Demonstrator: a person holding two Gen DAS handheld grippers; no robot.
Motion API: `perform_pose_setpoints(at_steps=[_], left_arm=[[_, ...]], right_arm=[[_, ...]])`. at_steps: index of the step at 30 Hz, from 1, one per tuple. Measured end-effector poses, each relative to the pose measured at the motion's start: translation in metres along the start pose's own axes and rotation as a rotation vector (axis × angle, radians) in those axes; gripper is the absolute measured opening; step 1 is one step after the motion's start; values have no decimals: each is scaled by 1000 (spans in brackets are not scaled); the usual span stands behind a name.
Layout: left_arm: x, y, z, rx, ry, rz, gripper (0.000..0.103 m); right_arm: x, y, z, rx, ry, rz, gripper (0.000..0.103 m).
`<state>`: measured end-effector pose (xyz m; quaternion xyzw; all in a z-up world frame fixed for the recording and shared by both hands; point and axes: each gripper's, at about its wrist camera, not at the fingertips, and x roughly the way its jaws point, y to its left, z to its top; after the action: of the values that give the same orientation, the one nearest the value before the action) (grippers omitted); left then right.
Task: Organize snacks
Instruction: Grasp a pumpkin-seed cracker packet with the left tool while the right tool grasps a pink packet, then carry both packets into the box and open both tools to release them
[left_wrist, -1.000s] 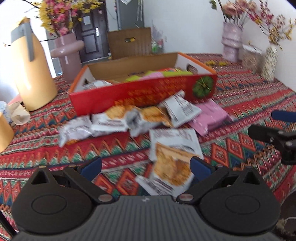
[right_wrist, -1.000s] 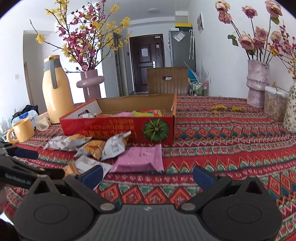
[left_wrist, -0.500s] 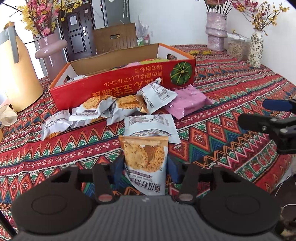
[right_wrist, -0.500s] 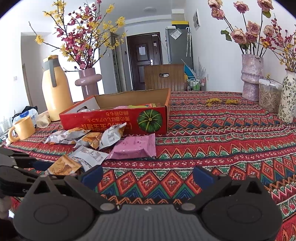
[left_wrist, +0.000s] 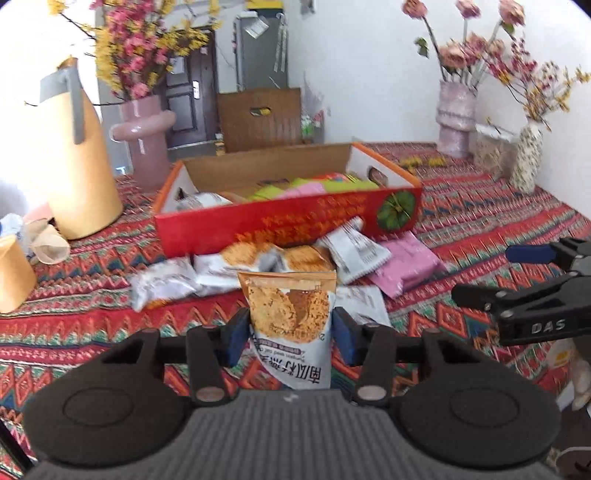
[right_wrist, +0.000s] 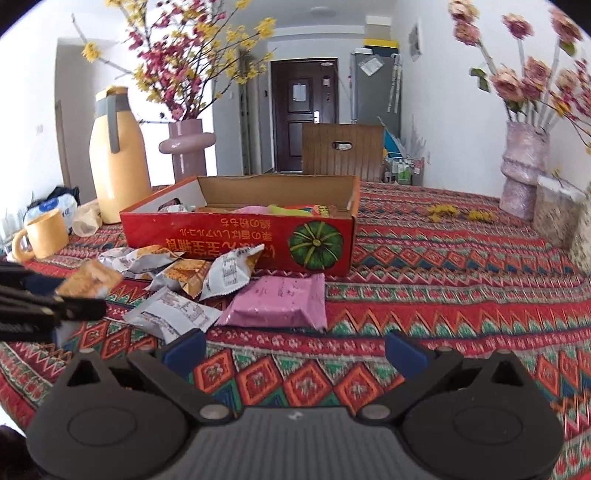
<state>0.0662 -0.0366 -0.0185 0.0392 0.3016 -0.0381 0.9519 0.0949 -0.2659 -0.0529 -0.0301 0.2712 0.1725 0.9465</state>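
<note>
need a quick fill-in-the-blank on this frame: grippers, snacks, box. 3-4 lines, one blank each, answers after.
1. The left gripper is shut on a ____.
2. The right gripper has its jaws ____.
3. The pink packet lies in front of the ____ box.
4. The printed picture on the box shows a green ____.

Answers: snack packet; open; red; pumpkin

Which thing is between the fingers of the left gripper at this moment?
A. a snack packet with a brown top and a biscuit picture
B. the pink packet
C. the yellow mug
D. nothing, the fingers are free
A: in the left wrist view the left gripper has its blue pads closed on both sides of the biscuit snack packet, while the pink packet lies on the tablecloth.
</note>
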Motion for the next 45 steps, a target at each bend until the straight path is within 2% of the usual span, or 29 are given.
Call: perform_pose_setpoints(at_steps=[7,13,18,20,22,25,28,37,45], left_arm=[[1,23,10,-68,-30,53,49],[3,36,12,-88,-35,62,49],[8,41,11,-98,-31,58,49],[10,43,11,-102,-31,54,49],[11,45,11,-105,-30,50,49],[12,46,11,-110,-30,44,49],[12,47,11,-116,-32,43,49],[12,49,17,-117,-45,42,49],[12,46,30,-109,-72,40,49]], right_arm=[[51,12,27,-64,82,16,103],[98,23,39,-98,157,-4,103],[120,24,41,-90,194,-17,103],[122,20,40,-65,198,9,100],[121,16,39,-46,194,38,88],[114,17,38,-57,175,40,71],[108,18,35,-78,157,22,63],[86,1,32,-42,116,7,61],[61,-7,44,-49,29,-14,61]])
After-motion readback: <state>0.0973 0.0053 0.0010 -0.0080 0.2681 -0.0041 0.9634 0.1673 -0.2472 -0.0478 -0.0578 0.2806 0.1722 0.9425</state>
